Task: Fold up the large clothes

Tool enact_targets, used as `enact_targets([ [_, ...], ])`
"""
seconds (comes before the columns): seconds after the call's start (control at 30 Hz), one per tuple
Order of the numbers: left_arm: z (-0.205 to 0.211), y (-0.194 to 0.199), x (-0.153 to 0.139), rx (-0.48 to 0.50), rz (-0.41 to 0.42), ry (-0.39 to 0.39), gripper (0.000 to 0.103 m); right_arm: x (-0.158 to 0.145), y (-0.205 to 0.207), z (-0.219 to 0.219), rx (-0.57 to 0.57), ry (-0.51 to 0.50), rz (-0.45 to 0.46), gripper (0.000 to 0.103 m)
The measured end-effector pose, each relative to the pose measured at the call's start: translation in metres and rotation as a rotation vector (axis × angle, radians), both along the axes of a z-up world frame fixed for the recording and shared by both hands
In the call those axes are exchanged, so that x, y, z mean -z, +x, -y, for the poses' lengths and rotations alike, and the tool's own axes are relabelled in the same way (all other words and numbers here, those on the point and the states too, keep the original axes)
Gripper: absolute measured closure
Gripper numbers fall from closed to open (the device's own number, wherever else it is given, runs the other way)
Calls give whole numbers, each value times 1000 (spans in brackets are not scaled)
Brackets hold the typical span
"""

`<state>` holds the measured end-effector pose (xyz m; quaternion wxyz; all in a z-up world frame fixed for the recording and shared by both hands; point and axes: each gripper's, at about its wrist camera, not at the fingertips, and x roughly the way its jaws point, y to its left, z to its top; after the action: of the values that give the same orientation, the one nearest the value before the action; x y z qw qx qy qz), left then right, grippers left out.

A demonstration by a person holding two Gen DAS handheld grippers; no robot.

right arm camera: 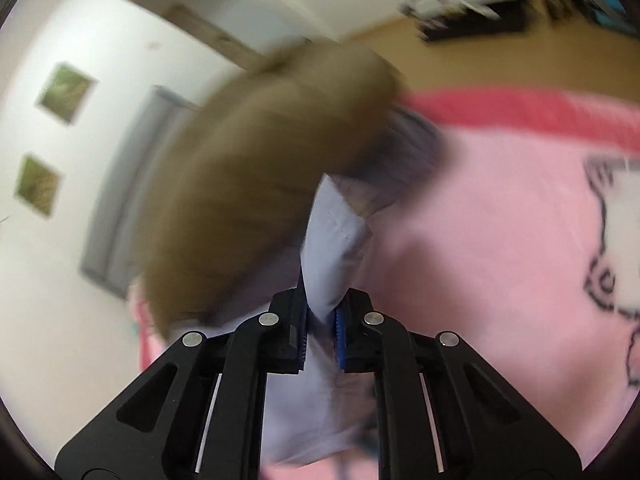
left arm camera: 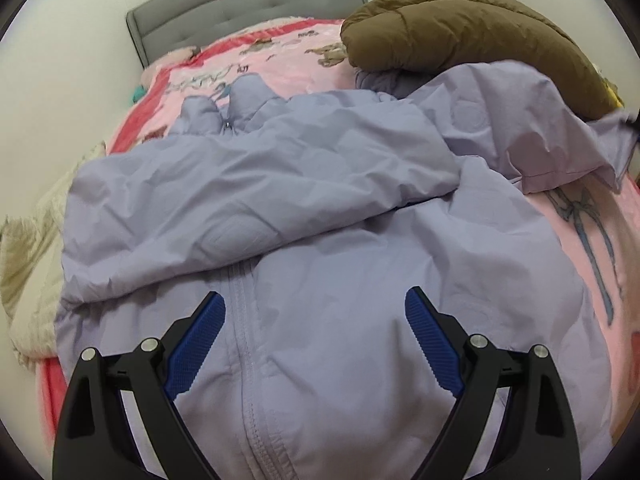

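Observation:
A lilac zip-up jacket (left arm camera: 320, 240) lies spread on the bed, front up, with its zipper (left arm camera: 248, 360) running toward me. One sleeve is folded across the chest. My left gripper (left arm camera: 316, 304) hovers open just over the lower front, its blue pads (left arm camera: 196, 344) either side of the zipper and nothing pinched. In the blurred right wrist view my right gripper (right arm camera: 322, 320) is shut on a fold of the lilac jacket (right arm camera: 332, 248), which rises from between the pads. A brown puffy jacket (right arm camera: 256, 184) lies over the lilac cloth just beyond it.
A pink printed blanket (left arm camera: 592, 240) covers the bed. The brown puffy jacket (left arm camera: 460, 28) sits at the far right. A grey tufted headboard (left arm camera: 240, 8) stands behind, and cream bedding (left arm camera: 32, 264) bunches at the left edge. Clutter (right arm camera: 460, 4) lies on the floor beyond the bed.

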<state>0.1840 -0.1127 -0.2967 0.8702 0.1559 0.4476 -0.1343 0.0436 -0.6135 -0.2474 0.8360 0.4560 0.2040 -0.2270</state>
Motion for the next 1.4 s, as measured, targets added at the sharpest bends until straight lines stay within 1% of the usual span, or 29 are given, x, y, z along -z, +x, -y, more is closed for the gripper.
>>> enact_targets([
  [0.03,-3,-1,0,4,-1,-6,13,-15,0,-8,-18,-20,36,93],
  [0.07,-5,-1,1,7,-1,-5,13,-43,3,-23,-56,-66,95,94],
  [0.1,-7,-1,2,14,-4,-1,13,-64,7,-34,-91,-105,131,94],
  [0.13,-9,-1,3,18,-6,2,13,-93,16,-53,-148,-163,175,94],
  [0.2,-13,-1,3,21,-8,-9,13,-128,32,-79,-254,-234,218,94],
  [0.23,-18,-1,1,24,-6,-20,13,-148,49,-102,-343,-279,248,94],
  [0.27,-20,-1,-1,25,-1,-26,13,-162,64,-121,-419,-307,271,94],
  [0.33,-31,-1,-8,26,17,-44,13,-175,90,-156,-555,-348,305,94],
  [0.4,-46,1,-14,24,27,-68,13,-180,123,-212,-720,-416,308,94],
  [0.43,-55,2,-17,19,31,-77,13,-178,135,-232,-769,-427,297,94],
  [0.47,-62,4,-20,13,35,-80,13,-172,150,-268,-844,-441,280,94],
  [0.53,-82,5,-23,-2,45,-78,13,-164,164,-310,-916,-437,287,94],
  [0.6,-107,5,-24,-29,46,-56,13,-148,177,-363,-1019,-398,313,94],
  [0.63,-120,4,-25,-43,50,-49,13,-142,183,-379,-1059,-388,315,94],
  [0.7,-149,1,-25,-77,62,-35,13,-119,197,-436,-1170,-403,291,94],
  [0.73,-161,0,-25,-92,65,-34,13,-109,201,-455,-1206,-412,273,94],
  [0.8,-189,-2,-21,-129,60,-36,13,-74,215,-508,-1312,-432,202,94],
  [0.83,-202,-3,-18,-149,52,-33,13,-63,220,-522,-1341,-439,170,94],
  [0.9,-220,-5,-12,-183,34,-24,13,-23,229,-556,-1415,-478,58,94],
  [0.93,-228,-6,-8,-196,23,-22,13,1,232,-574,-1451,-514,-18,94],
  [1.03,-252,-16,3,-236,-18,-4,13,45,234,-608,-1521,-545,-184,93],
  [1.07,-256,-19,5,-243,-26,-1,13,60,234,-614,-1534,-552,-235,91],
  [1.1,-262,-23,8,-252,-35,0,13,60,226,-618,-1544,-555,-258,91],
  [1.2,-271,-29,10,-269,-59,-22,13,68,234,-613,-1550,-540,-270,89],
  [1.23,-272,-30,11,-270,-60,-28,13,70,226,-615,-1553,-523,-271,88],
  [1.27,-273,-30,10,-265,-59,-34,13,70,235,-611,-1565,-485,-271,83],
  [1.3,-273,-28,9,-253,-55,-35,13,65,237,-608,-1581,-448,-260,75],
  [1.33,-272,-24,7,-244,-50,-33,13,56,244,-602,-1588,-425,-247,72],
  [1.4,-272,-15,-1,-212,-13,-39,13,42,244,-597,-1609,-395,-198,61],
])
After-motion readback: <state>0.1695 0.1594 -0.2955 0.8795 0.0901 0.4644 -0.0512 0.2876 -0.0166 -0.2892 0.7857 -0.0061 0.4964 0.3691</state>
